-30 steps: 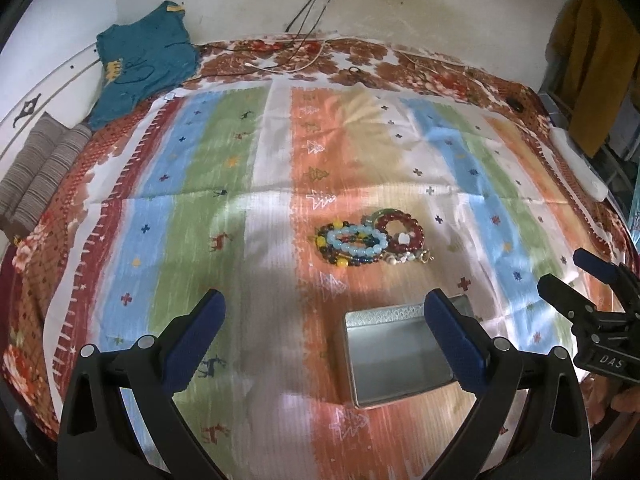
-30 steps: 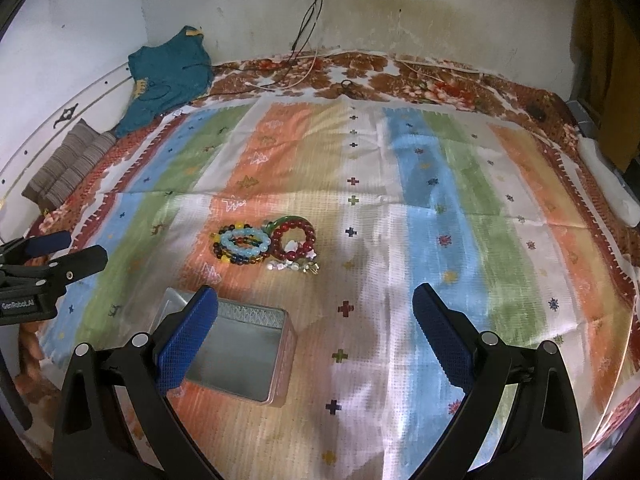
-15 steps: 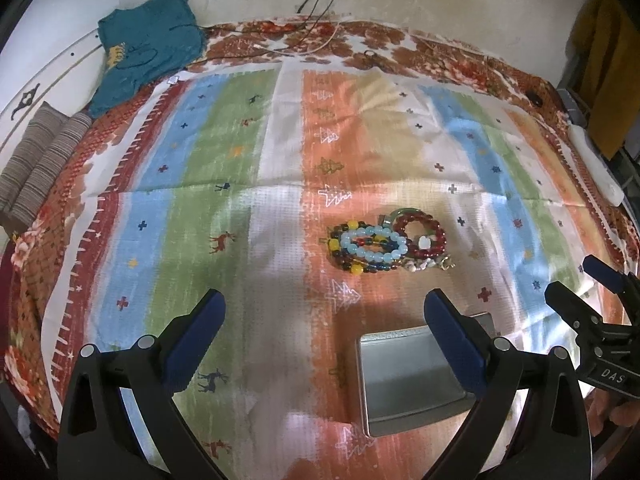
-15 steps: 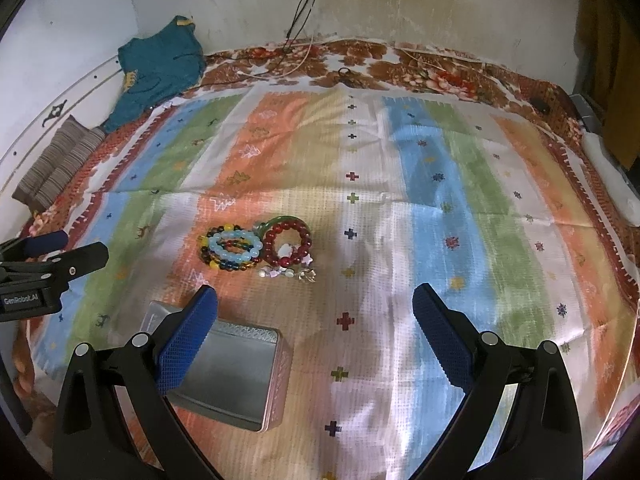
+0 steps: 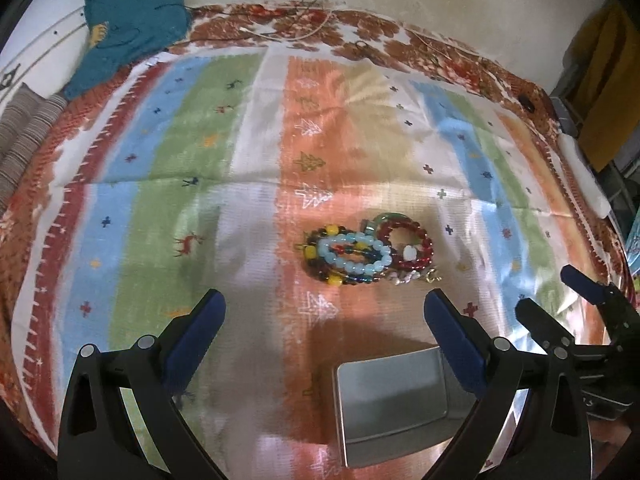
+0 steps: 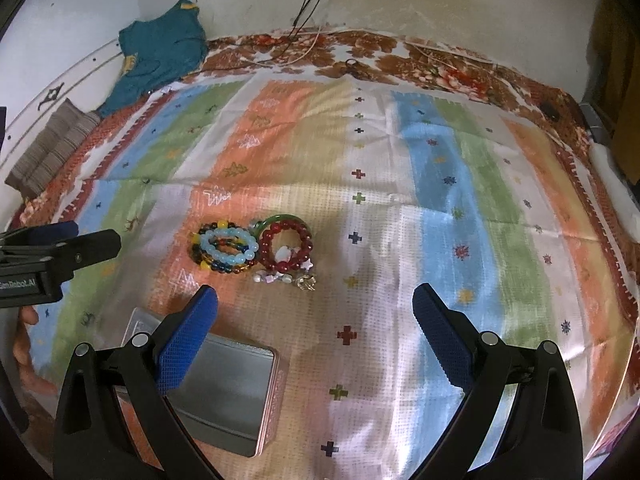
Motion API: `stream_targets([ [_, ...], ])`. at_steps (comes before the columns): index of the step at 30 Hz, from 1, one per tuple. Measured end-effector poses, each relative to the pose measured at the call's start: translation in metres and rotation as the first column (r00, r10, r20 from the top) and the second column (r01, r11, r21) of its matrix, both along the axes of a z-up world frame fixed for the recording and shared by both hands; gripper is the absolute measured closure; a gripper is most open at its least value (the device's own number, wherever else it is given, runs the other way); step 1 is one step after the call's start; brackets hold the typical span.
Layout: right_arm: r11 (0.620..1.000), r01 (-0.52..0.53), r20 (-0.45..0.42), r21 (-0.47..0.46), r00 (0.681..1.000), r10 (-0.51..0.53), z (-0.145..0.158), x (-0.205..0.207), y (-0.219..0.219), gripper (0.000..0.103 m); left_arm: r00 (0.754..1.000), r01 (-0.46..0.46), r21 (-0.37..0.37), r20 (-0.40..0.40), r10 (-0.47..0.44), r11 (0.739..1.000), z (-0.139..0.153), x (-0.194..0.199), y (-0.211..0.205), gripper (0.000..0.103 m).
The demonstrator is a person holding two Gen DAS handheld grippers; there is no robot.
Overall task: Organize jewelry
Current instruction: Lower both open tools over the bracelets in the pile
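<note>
Striped in orange, green, blue and white, the cloth (image 6: 400, 184) carried small crosses inside a brown floral border. At 9 o'clock of dark-red beads (image 6: 286, 250) lay pale-blue beads (image 6: 230, 246); the tin (image 6: 224, 396) was silver.

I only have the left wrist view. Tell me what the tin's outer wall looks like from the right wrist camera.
Observer: The tin has a pinkish, patterned outer wall.
Operator: Report how my left gripper sits relative to the bracelets.
Observer: Seen side-on, the left gripper is left of the bracelets, pointing toward them and clear of them.
Operator: Check the right gripper's opening.
Observer: The right gripper is wide open with nothing between its fingers; its left finger overlaps the tin in the picture.
</note>
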State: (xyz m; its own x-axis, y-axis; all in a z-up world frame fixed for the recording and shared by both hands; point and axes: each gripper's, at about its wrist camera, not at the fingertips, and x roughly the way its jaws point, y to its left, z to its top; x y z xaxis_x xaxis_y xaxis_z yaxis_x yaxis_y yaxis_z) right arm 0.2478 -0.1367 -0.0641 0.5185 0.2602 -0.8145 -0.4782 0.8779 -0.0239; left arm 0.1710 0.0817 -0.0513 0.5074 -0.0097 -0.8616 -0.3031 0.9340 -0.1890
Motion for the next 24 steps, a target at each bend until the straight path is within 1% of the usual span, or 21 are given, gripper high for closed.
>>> stream_targets([
  [4,1.000,0.010,-0.017,0.009,1.000,-0.010,-0.005,0.008,0.002,0.004,1.000,-0.013,0.042,-0.022,0.014,0.999,-0.005,0.008,-0.001,0.006],
  [7,1.000,0.012,-0.036,0.013,0.999,-0.011,-0.009,0.013,0.003,0.004,0.998,-0.012,0.045,-0.069,0.015,0.999,-0.015,0.017,0.004,0.006],
  [9,1.000,0.015,-0.049,0.015,0.999,-0.014,-0.013,0.017,0.004,0.004,0.997,0.002,0.048,-0.077,0.002,0.999,-0.019,0.020,0.006,0.006],
  [11,1.000,0.017,-0.056,0.010,0.998,-0.017,-0.016,0.019,0.005,0.004,0.995,0.006,0.083,-0.102,0.003,0.997,-0.024,0.025,0.008,0.006],
  [12,1.000,0.018,-0.058,0.006,0.998,-0.017,-0.018,0.021,0.005,0.004,0.994,0.006,0.089,-0.110,0.004,0.996,-0.026,0.026,0.008,0.006],
  [16,1.000,0.027,-0.075,0.003,0.997,-0.026,-0.024,0.028,0.006,0.004,0.989,-0.004,0.091,-0.148,0.018,0.996,-0.038,0.036,0.015,0.006],
  [20,1.000,0.026,-0.099,-0.007,0.995,-0.027,-0.034,0.034,0.009,0.004,0.983,-0.001,0.074,-0.183,0.015,0.997,-0.049,0.045,0.019,0.006],
  [24,1.000,0.026,-0.109,-0.015,0.994,-0.028,-0.040,0.040,0.013,0.004,0.980,-0.011,0.062,-0.199,0.023,0.998,-0.057,0.051,0.023,0.006],
])
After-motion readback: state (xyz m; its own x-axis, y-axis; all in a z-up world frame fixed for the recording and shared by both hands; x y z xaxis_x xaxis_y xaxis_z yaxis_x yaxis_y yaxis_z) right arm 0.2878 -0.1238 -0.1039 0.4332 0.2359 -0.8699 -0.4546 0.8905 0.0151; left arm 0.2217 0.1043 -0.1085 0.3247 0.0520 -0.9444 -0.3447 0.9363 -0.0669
